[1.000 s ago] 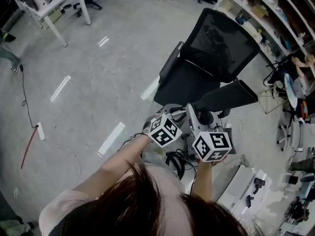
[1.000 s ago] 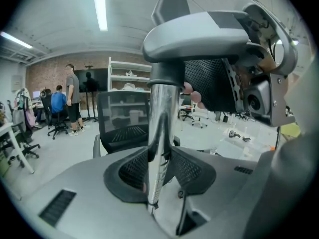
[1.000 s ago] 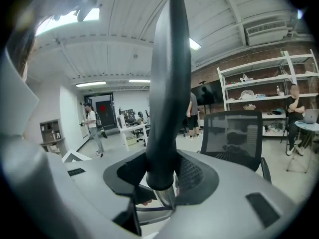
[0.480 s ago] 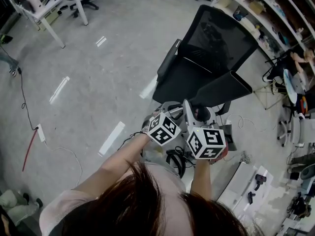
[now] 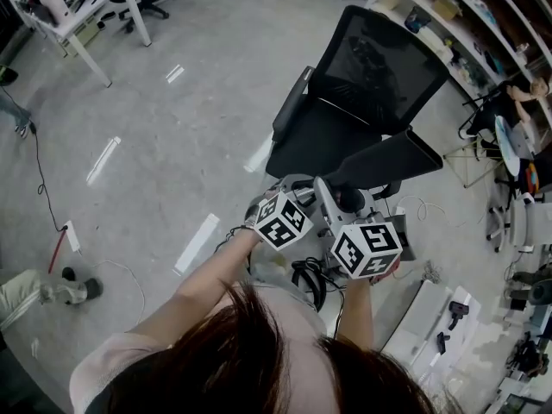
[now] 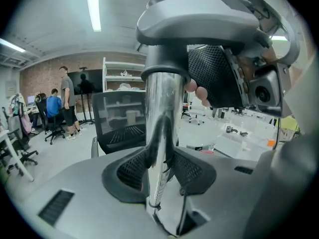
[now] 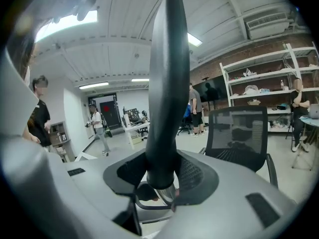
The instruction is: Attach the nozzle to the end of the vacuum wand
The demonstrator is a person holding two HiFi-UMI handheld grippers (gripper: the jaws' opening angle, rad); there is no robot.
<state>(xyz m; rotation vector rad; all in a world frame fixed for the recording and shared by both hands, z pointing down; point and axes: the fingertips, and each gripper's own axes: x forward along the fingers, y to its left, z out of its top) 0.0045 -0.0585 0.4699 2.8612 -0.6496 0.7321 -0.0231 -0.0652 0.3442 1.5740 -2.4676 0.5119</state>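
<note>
A black office chair (image 5: 366, 76) is seen at the upper centre of the head view. The chrome wand (image 6: 160, 113) is clamped upright, mid-frame, by the left claw (image 6: 159, 171). The dark nozzle (image 7: 167, 83) is gripped mid-frame by the right claw (image 7: 160, 176); a shiny tube end is seen just under its base.

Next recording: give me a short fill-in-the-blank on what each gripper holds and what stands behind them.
1. The left gripper is shut on the shiny vacuum ___.
2. The right gripper is shut on the black ___.
3. In the head view, a black office ___ stands beyond both grippers.

Missing words: wand; nozzle; chair.
</note>
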